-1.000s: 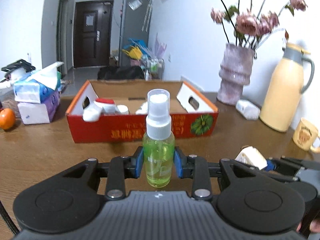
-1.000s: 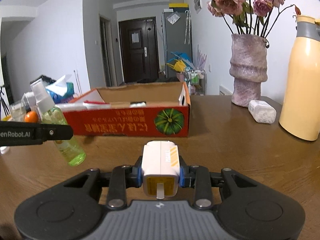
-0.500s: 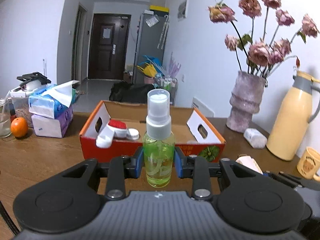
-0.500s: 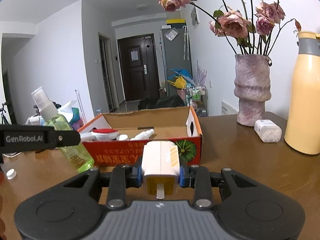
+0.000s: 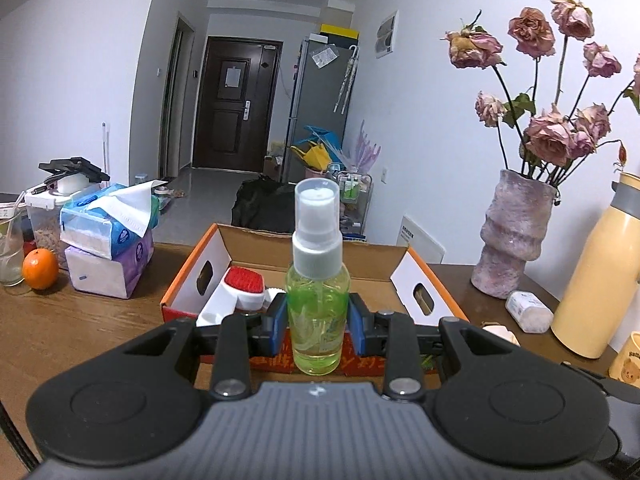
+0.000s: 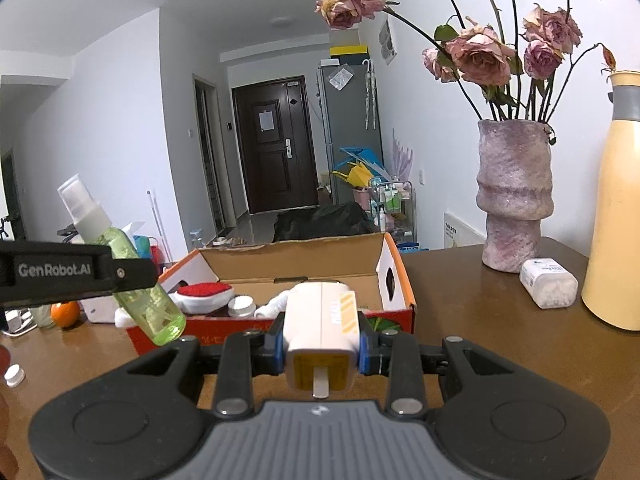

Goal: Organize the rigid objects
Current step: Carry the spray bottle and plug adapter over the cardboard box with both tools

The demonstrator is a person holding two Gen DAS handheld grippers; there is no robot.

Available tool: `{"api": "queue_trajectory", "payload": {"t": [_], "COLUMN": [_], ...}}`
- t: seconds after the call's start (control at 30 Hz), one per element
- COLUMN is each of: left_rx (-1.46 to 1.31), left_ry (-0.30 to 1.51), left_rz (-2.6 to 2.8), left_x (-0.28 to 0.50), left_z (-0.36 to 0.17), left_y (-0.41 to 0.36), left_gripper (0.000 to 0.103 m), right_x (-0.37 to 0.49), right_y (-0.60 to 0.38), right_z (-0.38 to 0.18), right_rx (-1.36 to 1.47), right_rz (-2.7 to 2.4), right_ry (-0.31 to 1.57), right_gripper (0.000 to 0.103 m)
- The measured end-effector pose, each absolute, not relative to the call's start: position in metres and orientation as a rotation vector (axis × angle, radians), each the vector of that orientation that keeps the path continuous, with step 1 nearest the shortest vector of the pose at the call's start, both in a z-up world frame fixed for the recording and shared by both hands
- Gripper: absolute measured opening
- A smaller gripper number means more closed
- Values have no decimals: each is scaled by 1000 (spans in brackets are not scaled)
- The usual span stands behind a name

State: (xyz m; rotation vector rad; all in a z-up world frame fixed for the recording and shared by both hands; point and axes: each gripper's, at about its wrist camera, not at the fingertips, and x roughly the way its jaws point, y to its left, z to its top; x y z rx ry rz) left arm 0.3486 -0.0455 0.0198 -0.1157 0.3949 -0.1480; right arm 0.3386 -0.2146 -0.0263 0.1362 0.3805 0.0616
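Left wrist view: the wooden table carries an open cardboard box with an orange rim, which now sits lower and nearer in the frame than a second ago, when it lay farther off and was seen more from above; both hands have lifted and advanced toward it. A mottled vase of dried roses and a yellow thermos jug stand at the right, stacked tissue packs at the left. Inside the box lies a white brush with a red pad. The left gripper stays clenched on the green spray bottle, held upright above the box's near wall. In the right wrist view the right gripper likewise stays clamped on a white-and-yellow charger plug, just short of the same wall. Both items appear to be in transit, so the next step is probably lowering each into the box beside the items already stowed.
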Motion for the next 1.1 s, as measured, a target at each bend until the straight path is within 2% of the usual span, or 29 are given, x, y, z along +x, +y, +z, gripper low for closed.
{"api": "queue_trajectory", "payload": {"t": [1.1], "left_rx": [-118], "left_ry": [419], "left_rz": [-69], "left_x": [468], "left_z": [1], "left_y": [-43], "left_gripper": [32], "right_x": [456], "right_y": [-199], "right_z": [-36], "right_rx": [102], "right_rz": [87], "right_ry": [356], "right_gripper": [31]}}
